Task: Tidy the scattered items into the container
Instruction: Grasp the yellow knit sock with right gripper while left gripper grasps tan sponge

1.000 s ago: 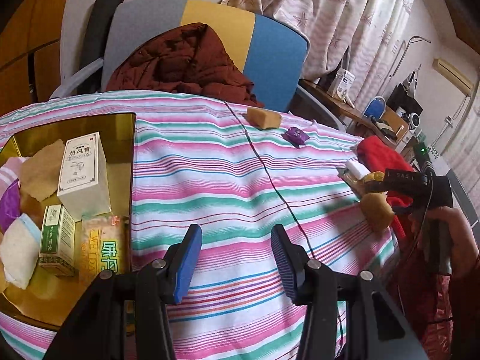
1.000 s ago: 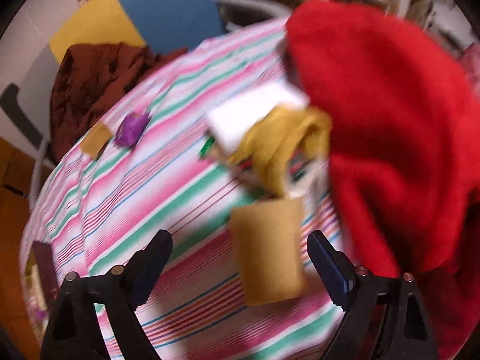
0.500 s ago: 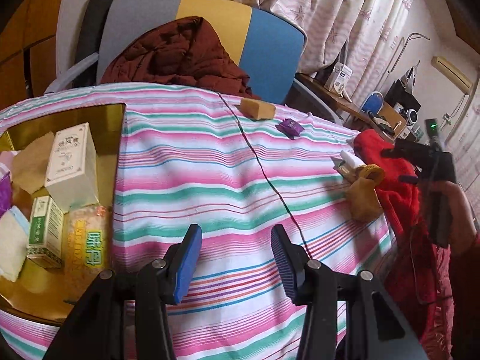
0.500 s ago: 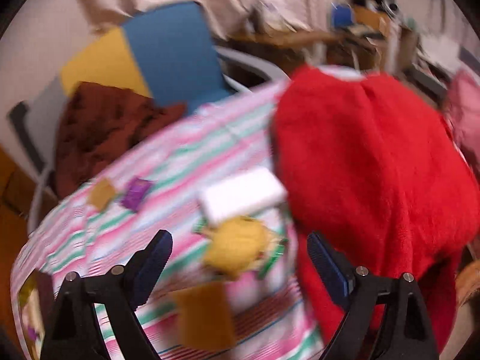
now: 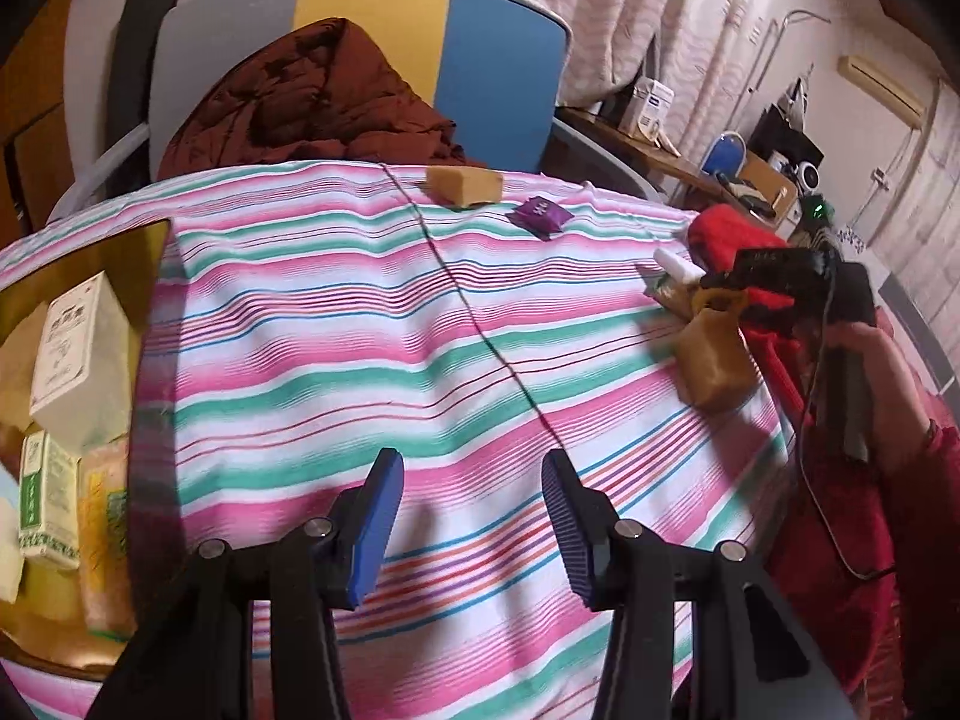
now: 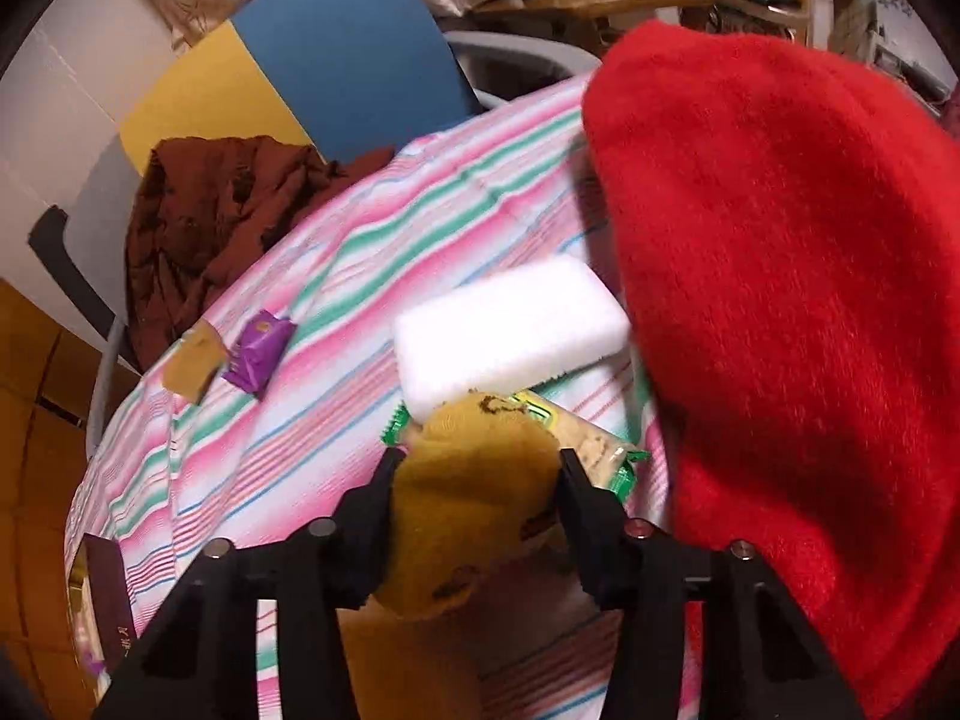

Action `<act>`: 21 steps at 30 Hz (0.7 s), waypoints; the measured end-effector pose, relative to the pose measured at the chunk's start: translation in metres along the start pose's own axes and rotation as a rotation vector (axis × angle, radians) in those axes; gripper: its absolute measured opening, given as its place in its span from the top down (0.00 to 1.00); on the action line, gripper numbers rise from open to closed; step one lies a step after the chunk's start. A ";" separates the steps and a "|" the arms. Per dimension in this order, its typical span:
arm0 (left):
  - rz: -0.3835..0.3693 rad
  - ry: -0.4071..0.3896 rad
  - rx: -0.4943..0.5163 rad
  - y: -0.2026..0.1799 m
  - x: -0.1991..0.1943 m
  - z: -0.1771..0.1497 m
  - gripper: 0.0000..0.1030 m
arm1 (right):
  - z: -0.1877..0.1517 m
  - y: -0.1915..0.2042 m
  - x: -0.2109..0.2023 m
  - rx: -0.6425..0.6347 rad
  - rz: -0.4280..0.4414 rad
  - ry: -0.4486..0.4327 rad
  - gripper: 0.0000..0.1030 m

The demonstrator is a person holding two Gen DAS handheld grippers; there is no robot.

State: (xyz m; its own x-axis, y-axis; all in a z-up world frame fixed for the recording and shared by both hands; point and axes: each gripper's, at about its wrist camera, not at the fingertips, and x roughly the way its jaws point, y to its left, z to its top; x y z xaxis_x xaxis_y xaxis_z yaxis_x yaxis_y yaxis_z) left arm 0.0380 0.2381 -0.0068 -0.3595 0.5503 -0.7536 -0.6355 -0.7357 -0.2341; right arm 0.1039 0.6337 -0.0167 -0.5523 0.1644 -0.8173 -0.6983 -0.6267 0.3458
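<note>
My right gripper (image 6: 478,468) is closing, and its pads press on both sides of a mustard-yellow soft sock (image 6: 474,510). The sock lies on a green snack packet (image 6: 594,441), in front of a white sponge (image 6: 510,330). From the left wrist view, the right gripper (image 5: 720,294) is at the table's right edge, just above a tan block (image 5: 714,360). My left gripper (image 5: 471,480) hangs open over the striped tablecloth (image 5: 360,330) with nothing between its fingers. The gold tray (image 5: 129,255) at the left holds several boxes and packets. A tan sponge (image 5: 465,185) and a purple packet (image 5: 540,215) lie at the far edge.
A big red fleece cloth (image 6: 780,300) fills the right side, touching the white sponge. A grey, yellow and blue chair (image 5: 498,78) with a brown jacket (image 5: 312,96) stands behind the table. A person's hand (image 5: 882,372) holds the right gripper's handle.
My right gripper has come forward over the mustard sock, and its jaws have narrowed from wide apart onto it. The left gripper drifted right; the tray now sits further left in its view.
</note>
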 end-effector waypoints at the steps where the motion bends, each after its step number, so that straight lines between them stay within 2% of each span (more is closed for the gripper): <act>1: -0.008 0.009 -0.003 -0.003 0.005 0.003 0.53 | 0.000 -0.001 -0.004 0.008 0.024 -0.019 0.54; 8: -0.059 0.054 0.032 -0.042 0.038 0.030 0.53 | -0.001 -0.013 -0.048 0.098 0.227 -0.234 0.54; 12: -0.109 0.085 0.077 -0.076 0.060 0.045 0.53 | -0.005 -0.023 -0.065 0.156 0.317 -0.316 0.53; 16: -0.145 0.118 0.133 -0.114 0.084 0.060 0.51 | -0.004 -0.029 -0.070 0.200 0.350 -0.340 0.52; 21: -0.208 0.178 0.129 -0.146 0.110 0.073 0.51 | -0.004 -0.034 -0.082 0.217 0.349 -0.406 0.52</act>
State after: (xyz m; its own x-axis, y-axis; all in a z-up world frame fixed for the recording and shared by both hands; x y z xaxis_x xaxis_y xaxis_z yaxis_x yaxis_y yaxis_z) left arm 0.0410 0.4347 -0.0109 -0.0937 0.5977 -0.7962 -0.7688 -0.5516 -0.3235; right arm 0.1743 0.6386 0.0366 -0.8671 0.2822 -0.4105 -0.4975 -0.5330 0.6844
